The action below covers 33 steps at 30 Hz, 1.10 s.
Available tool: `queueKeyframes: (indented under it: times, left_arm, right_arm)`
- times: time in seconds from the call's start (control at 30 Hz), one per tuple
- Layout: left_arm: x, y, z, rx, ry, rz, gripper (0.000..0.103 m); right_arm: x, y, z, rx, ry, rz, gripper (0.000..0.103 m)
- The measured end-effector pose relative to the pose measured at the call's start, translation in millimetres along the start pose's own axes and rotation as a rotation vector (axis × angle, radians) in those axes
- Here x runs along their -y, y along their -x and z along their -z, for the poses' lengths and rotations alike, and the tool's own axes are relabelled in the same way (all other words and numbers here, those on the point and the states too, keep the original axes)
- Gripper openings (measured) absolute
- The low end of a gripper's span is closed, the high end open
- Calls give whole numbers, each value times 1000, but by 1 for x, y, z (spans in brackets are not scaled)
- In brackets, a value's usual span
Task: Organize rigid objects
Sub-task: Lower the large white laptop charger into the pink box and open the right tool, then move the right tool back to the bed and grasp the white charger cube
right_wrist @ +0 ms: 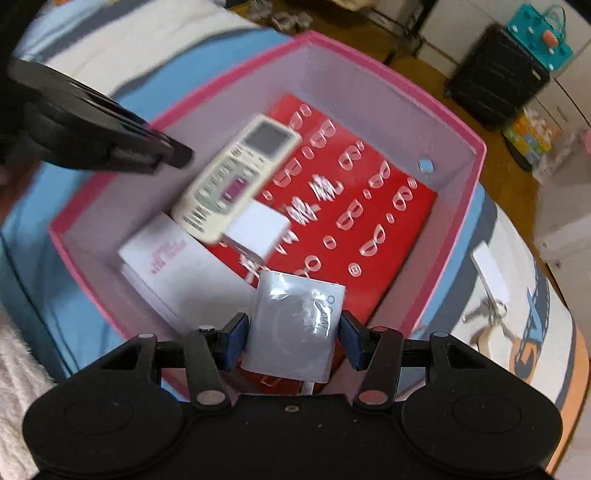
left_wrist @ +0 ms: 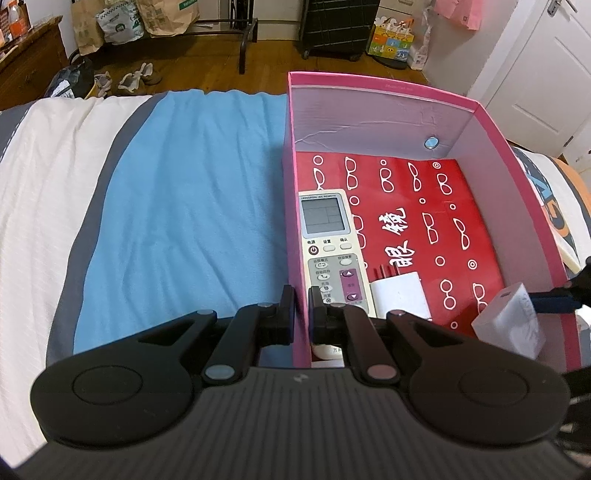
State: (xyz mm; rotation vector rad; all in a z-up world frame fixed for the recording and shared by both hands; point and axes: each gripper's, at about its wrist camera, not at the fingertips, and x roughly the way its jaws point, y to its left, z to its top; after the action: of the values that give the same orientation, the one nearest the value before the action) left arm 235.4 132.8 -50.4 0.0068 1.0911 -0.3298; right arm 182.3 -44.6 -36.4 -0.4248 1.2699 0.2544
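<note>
A pink box (left_wrist: 380,85) stands on the bed; it also shows in the right wrist view (right_wrist: 458,206). Inside lie a red glasses case (left_wrist: 424,206), a cream air-conditioner remote (left_wrist: 327,243), a white plug adapter (left_wrist: 400,295) and a white booklet (right_wrist: 173,269). My left gripper (left_wrist: 301,310) is shut on the box's left wall, one finger on each side of it. My right gripper (right_wrist: 293,339) is shut on a small white plastic-wrapped box (right_wrist: 295,325) and holds it over the pink box's near right corner. The same wrapped box shows in the left wrist view (left_wrist: 511,325).
The box sits on a blue blanket (left_wrist: 184,206) over a white and grey bedsheet. A white card with keys (right_wrist: 489,291) lies on the bed right of the box. A wooden floor with bags, shoes and a dark suitcase (left_wrist: 340,26) lies beyond the bed.
</note>
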Motion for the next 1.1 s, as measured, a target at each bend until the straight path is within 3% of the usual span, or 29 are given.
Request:
queueKeyframes:
  times: [0.17, 0.4, 0.47, 0.63, 0.77, 0.87, 1.1]
  left_arm:
    - [2, 1, 0, 5, -16, 3, 7]
    - [2, -2, -1, 0, -8, 16, 8]
    - [3, 0, -1, 2, -9, 16, 8]
    - [-1, 1, -1, 7, 9, 29, 8]
    - [-2, 1, -1, 6, 13, 25, 8]
    - [0, 0, -3, 4, 13, 17, 8]
    - [3, 0, -4, -1, 12, 2, 8]
  right_arm:
    - [1, -11, -4, -58, -37, 29, 58]
    - [10, -10, -8, -77, -112, -30, 59]
    - [17, -5, -8, -49, -141, -56, 59]
    - [30, 18, 2, 94, -166, -15, 61]
    - [48, 46, 17, 197, -208, -68, 61]
    - [58, 63, 33, 241, -225, -58, 61]
    - [82, 80, 73, 256, -295, -24, 61]
